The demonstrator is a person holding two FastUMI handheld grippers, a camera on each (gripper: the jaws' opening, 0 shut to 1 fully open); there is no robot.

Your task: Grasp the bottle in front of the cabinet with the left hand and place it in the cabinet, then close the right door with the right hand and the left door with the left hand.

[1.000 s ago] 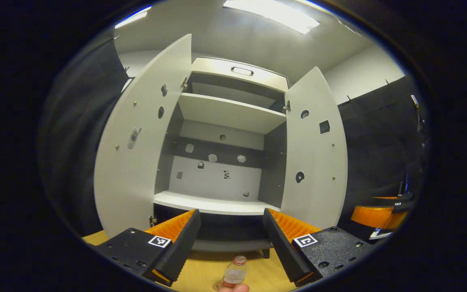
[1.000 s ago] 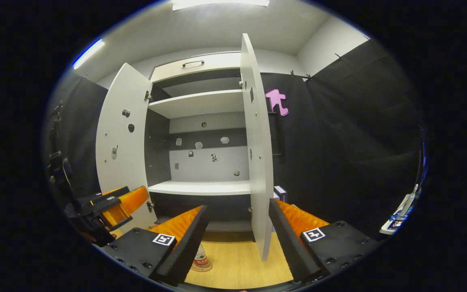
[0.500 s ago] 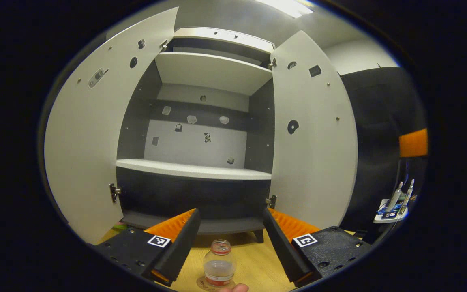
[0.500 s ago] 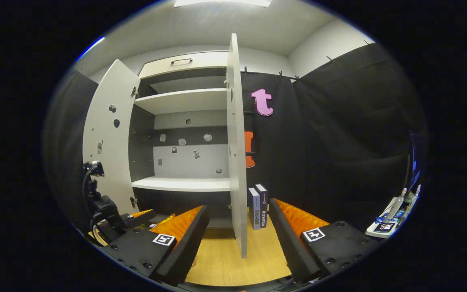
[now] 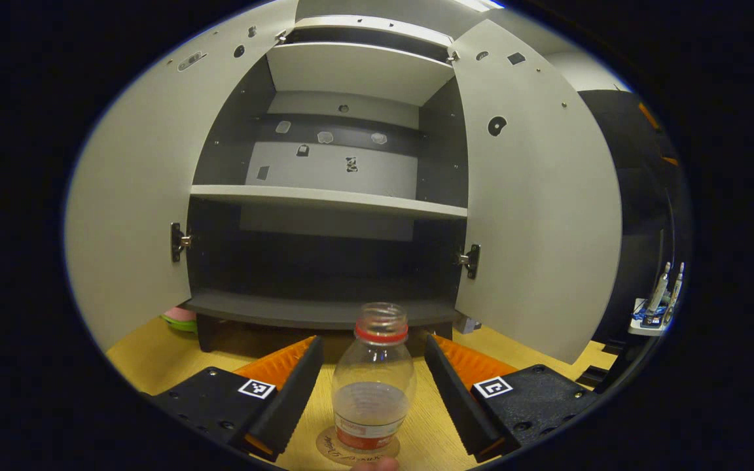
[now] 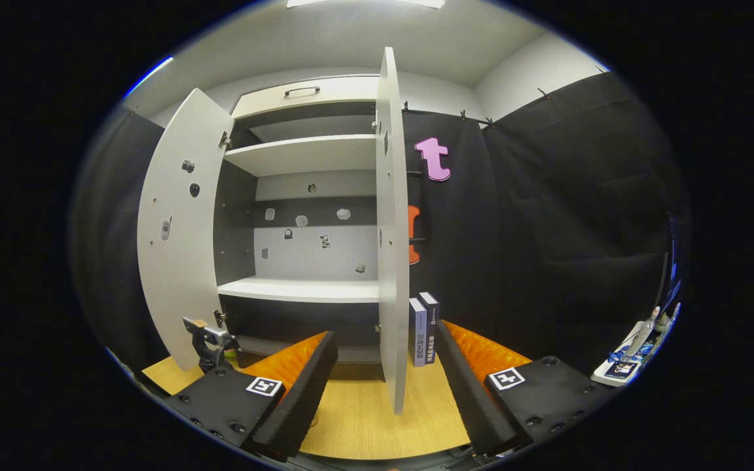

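Observation:
A clear bottle point(image 5: 374, 383) with a red neck ring and a red label stands uncapped on a round coaster on the wooden table, just in front of the cabinet point(image 5: 324, 311). My left gripper point(image 5: 372, 343) is open, one finger on each side of the bottle and neither touching it. Both pale doors are swung wide: the left door point(image 5: 128, 196) and the right door point(image 5: 540, 196). In the right gripper view my right gripper point(image 6: 385, 333) is open and holds nothing. The right door point(image 6: 393, 261) stands edge-on just beyond it, and the left door point(image 6: 177, 229) is farther left.
Two dark boxes point(image 6: 421, 327) stand upright on the table beside the right door. A pink and green thing point(image 5: 180, 318) lies under the left door. A small white stand point(image 5: 655, 307) with tools sits far right. The cabinet's shelves point(image 5: 328, 199) are bare.
My left gripper has dropped low and moved forward, so the bottle now stands between its fingers and looks much larger. The right gripper's view has shifted only slightly.

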